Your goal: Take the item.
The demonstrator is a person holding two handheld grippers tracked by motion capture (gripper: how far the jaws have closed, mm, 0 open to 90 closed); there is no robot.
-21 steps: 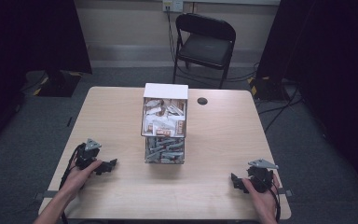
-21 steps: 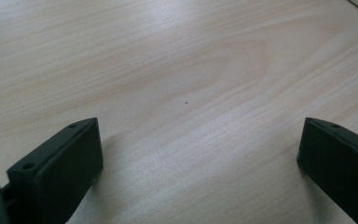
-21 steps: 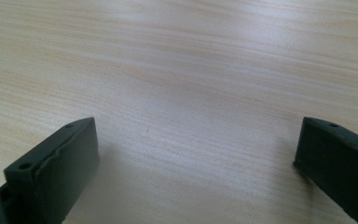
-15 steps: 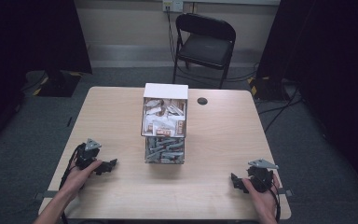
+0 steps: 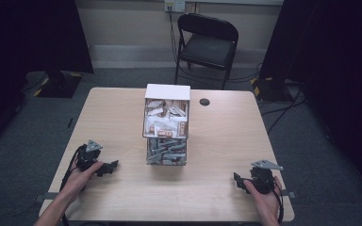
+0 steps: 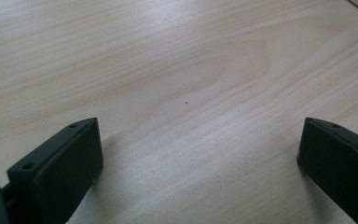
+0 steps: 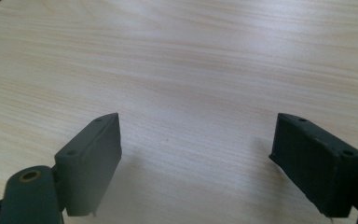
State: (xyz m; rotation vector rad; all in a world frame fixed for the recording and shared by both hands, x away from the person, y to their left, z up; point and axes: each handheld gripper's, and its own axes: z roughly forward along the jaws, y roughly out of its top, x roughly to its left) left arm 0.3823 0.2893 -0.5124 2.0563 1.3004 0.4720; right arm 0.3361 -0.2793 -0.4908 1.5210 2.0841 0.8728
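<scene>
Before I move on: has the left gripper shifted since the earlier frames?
No. The left gripper sits at the same spot left of the clear box, near the table's front-left corner.

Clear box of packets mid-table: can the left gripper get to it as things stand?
Probably yes. The left gripper, jaws open and empty, rests on bare table beside the clear box, with nothing between them.

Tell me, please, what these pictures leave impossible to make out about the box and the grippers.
- Print on the packets in the clear box: too small in the high view.
- Grey pieces in its lower part: too small to identify.
- Left gripper and right gripper bodies: partly covered by the hands.
</scene>
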